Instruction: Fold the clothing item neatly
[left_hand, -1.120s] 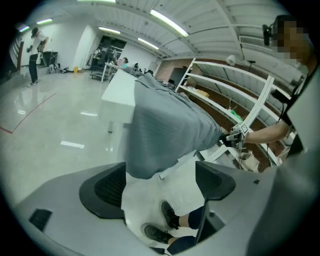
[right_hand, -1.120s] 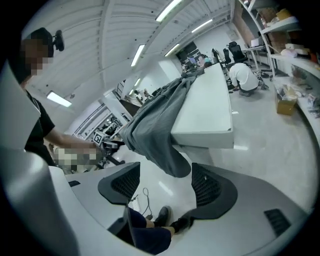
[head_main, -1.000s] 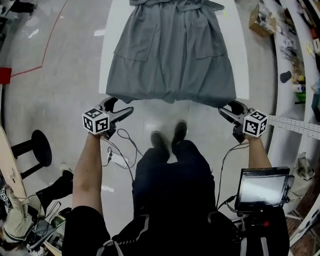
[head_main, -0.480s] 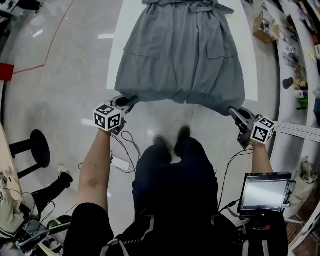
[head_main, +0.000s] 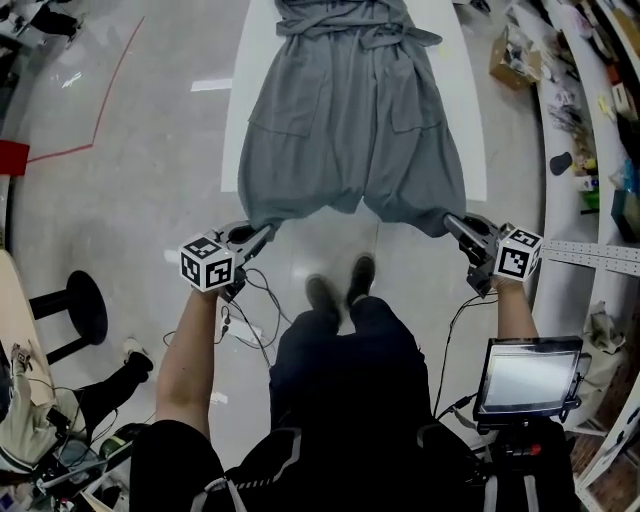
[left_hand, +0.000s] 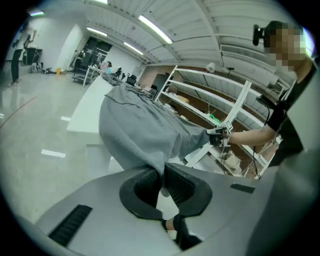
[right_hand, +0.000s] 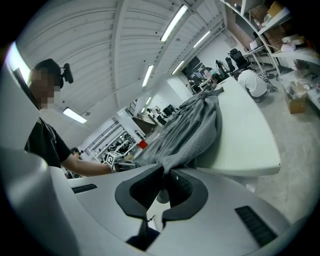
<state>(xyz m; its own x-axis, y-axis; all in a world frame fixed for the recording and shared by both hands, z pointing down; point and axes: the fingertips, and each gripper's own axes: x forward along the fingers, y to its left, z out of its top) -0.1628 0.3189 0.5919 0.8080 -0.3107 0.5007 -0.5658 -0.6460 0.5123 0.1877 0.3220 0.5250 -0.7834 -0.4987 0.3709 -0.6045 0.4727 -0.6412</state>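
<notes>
Since a second ago both grippers have come up from below the hem, jaws then wide apart, to the two lower corners of the grey garment (head_main: 350, 120), which has shifted little. Head view: the garment lies spread flat along the white table (head_main: 238, 110), a tied belt at its far end and two patch pockets at mid-length; its lower hem overhangs the near table edge, with the corners drawn outward. The left gripper (head_main: 262, 232) meets the left corner and the right gripper (head_main: 452, 222) the right corner, but the jaw contact is too small to read here. Left gripper view: the ribbed pads are pressed together on a narrow fold of grey cloth, which rises from them in a taut ridge toward the table; the other gripper and the forearm behind it show beyond. Right gripper view: the jaws likewise pinch a gathered corner, the cloth bunched into soft folds just above them. Fabric is plain, mid-grey, lightly creased; it may be a dress or wide shorts.
</notes>
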